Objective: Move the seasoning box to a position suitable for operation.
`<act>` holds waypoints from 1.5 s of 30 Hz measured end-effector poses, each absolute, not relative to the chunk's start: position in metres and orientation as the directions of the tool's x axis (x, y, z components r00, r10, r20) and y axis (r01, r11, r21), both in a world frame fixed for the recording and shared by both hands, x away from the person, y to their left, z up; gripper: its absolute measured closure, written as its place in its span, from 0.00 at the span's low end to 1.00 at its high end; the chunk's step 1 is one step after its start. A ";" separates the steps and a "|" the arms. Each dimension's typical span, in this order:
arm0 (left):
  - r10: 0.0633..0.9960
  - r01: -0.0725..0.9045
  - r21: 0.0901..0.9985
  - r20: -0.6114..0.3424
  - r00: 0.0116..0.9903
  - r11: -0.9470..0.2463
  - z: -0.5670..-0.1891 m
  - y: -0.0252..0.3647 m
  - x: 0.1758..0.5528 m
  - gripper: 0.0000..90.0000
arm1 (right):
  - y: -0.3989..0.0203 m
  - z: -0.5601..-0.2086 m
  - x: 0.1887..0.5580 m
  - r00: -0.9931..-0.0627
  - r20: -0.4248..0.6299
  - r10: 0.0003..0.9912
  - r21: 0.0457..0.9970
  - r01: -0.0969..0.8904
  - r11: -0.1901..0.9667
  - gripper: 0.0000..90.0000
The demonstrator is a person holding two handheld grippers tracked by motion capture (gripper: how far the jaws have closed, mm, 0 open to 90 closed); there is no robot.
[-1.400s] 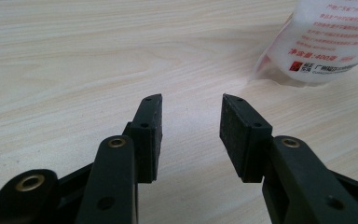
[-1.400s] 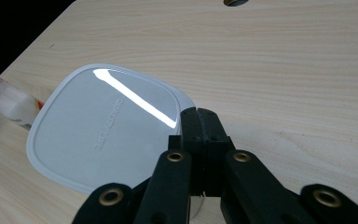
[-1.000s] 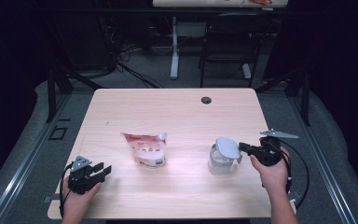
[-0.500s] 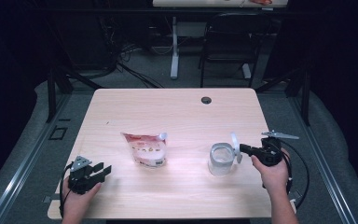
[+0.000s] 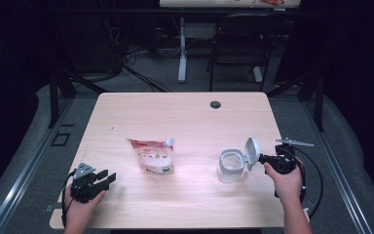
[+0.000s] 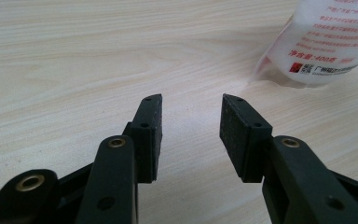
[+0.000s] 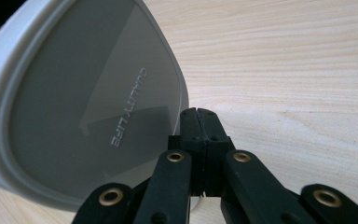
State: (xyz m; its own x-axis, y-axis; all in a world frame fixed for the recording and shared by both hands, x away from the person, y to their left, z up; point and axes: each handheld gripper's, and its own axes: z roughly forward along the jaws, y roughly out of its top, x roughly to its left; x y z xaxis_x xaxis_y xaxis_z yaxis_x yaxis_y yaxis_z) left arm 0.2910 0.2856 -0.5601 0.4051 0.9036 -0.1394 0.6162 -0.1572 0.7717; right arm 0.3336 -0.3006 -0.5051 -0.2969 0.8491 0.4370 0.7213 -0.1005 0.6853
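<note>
A clear jar (image 5: 231,165) stands open on the right part of the wooden table (image 5: 175,112). Just to its right my right gripper (image 5: 260,157) holds the jar's grey lid (image 5: 252,152) on edge above the table. In the right gripper view the jaws (image 7: 200,112) are pinched together at the rim of the lid (image 7: 74,102), whose underside reads "QUALITY LIFE". A red-and-white spouted pouch (image 5: 153,156) lies mid-table. My left gripper (image 5: 108,178) rests at the front left, open and holding nothing (image 6: 191,105), with the pouch (image 6: 326,42) ahead to its right.
A black grommet hole (image 5: 215,104) sits near the table's far edge. Beyond the table are a chair (image 5: 236,53), a desk leg (image 5: 182,53) and floor cables. Bare wood lies between the left gripper and the pouch.
The lid lay on the jar a second ago. The right gripper has lifted it off and tipped it upright beside the jar's right side. The left gripper has not moved.
</note>
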 end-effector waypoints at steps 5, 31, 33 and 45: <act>0.904 0.615 0.773 -0.139 0.405 -0.157 -0.560 0.286 0.291 0.66 | -0.301 -0.506 0.333 -0.291 0.422 0.859 0.690 0.717 -0.095 1.00; 0.900 0.598 0.786 -0.137 0.414 -0.156 -0.556 0.287 0.288 0.65 | -0.300 -0.533 0.302 -0.418 0.149 0.896 0.790 0.596 0.146 0.68; 0.899 0.598 0.785 -0.136 0.416 -0.158 -0.556 0.287 0.288 0.65 | -0.298 -0.535 0.303 -0.421 0.145 0.895 0.792 0.592 0.150 0.66; 0.899 0.604 0.780 -0.136 0.415 -0.161 -0.557 0.288 0.289 0.65 | -0.283 -0.545 0.316 -0.434 0.099 0.896 0.798 0.572 0.189 0.71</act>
State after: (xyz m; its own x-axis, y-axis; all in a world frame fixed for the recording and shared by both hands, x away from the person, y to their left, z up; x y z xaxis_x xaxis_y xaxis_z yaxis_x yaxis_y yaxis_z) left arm 0.2888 0.2876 -0.5571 0.4155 0.8994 -0.1359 0.6045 -0.1614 0.7801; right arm 0.3156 -0.2829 -0.5451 -0.4336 0.8957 0.0988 0.5718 0.1887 0.7984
